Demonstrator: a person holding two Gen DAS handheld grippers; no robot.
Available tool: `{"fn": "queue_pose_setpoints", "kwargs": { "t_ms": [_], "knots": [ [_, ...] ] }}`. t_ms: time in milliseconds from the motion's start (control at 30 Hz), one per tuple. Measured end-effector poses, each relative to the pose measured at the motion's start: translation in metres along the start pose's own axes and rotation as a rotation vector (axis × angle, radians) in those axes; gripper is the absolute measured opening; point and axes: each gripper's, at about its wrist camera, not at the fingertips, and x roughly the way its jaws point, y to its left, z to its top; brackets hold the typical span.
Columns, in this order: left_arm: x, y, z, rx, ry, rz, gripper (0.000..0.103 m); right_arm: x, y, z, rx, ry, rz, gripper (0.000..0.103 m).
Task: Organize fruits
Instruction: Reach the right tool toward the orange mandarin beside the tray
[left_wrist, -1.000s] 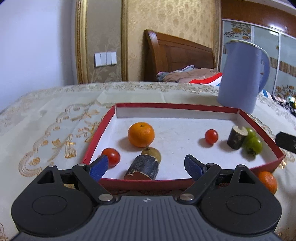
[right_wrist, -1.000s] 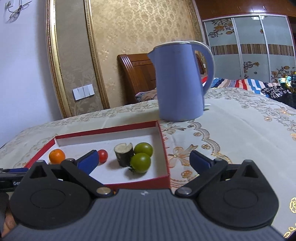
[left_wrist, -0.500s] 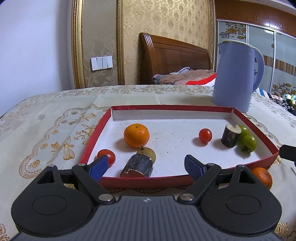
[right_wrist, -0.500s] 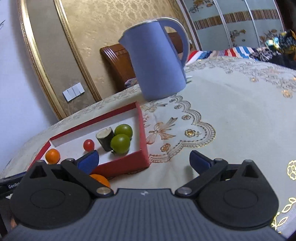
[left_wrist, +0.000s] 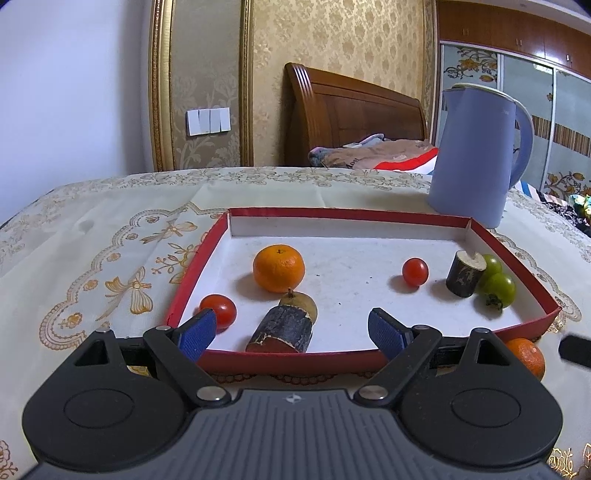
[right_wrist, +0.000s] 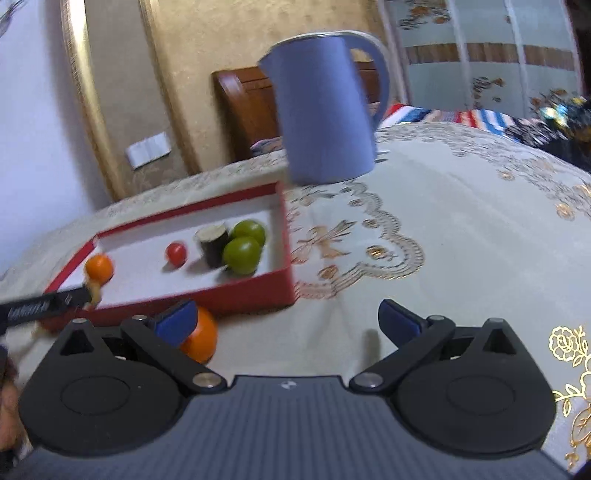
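Note:
A red tray (left_wrist: 373, 218) with a white floor holds an orange (left_wrist: 279, 268), two red tomatoes (left_wrist: 218, 311) (left_wrist: 415, 272), a dark log (left_wrist: 281, 329) with a small brownish fruit (left_wrist: 301, 301) behind it, a short wood stub (left_wrist: 466, 273) and two green fruits (left_wrist: 498, 290). My left gripper (left_wrist: 291, 332) hangs open over the tray's near wall, with nothing between its pads. A second orange (right_wrist: 201, 336) lies on the cloth outside the tray's near right corner. My right gripper (right_wrist: 288, 319) is open low over the cloth, and that orange sits just inside its left fingertip.
A tall blue kettle (right_wrist: 325, 110) stands on the embroidered tablecloth (right_wrist: 461, 240) behind the tray's far right corner. A wooden headboard (left_wrist: 351, 110) and bedding lie beyond the table. The cloth to the right of the tray is bare.
My right gripper has drawn back and sunk toward the cloth in front of the tray, and the loose orange has come into view at its left finger. The left gripper has hardly moved.

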Motion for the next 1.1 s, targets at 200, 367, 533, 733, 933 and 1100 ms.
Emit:
{"fn": "queue_pose_setpoints", "kwargs": {
  "t_ms": [200, 367, 533, 733, 933, 1100],
  "knots": [
    [0.001, 0.001, 0.0, 0.002, 0.011, 0.005, 0.09, 0.005, 0.016, -0.001, -0.088, 0.051, -0.013, 0.103],
    [0.0, 0.002, -0.001, -0.003, 0.004, 0.0, 0.09, 0.013, 0.029, -0.002, -0.169, 0.104, -0.048, 0.103],
    [-0.007, 0.001, -0.004, 0.012, -0.01, -0.024, 0.09, 0.016, 0.04, -0.004, -0.219, 0.111, -0.068, 0.103],
    [-0.005, 0.001, -0.003, 0.004, -0.005, -0.019, 0.09, 0.031, 0.05, -0.002, -0.195, 0.156, -0.082, 0.103],
    [-0.006, 0.002, -0.003, 0.005, -0.005, -0.02, 0.09, 0.035, 0.054, -0.001, -0.207, 0.164, -0.049, 0.089],
    [-0.007, 0.001, -0.004, 0.007, -0.007, -0.018, 0.09, 0.024, 0.053, -0.005, -0.211, 0.144, -0.013, 0.062]
  ]
}}
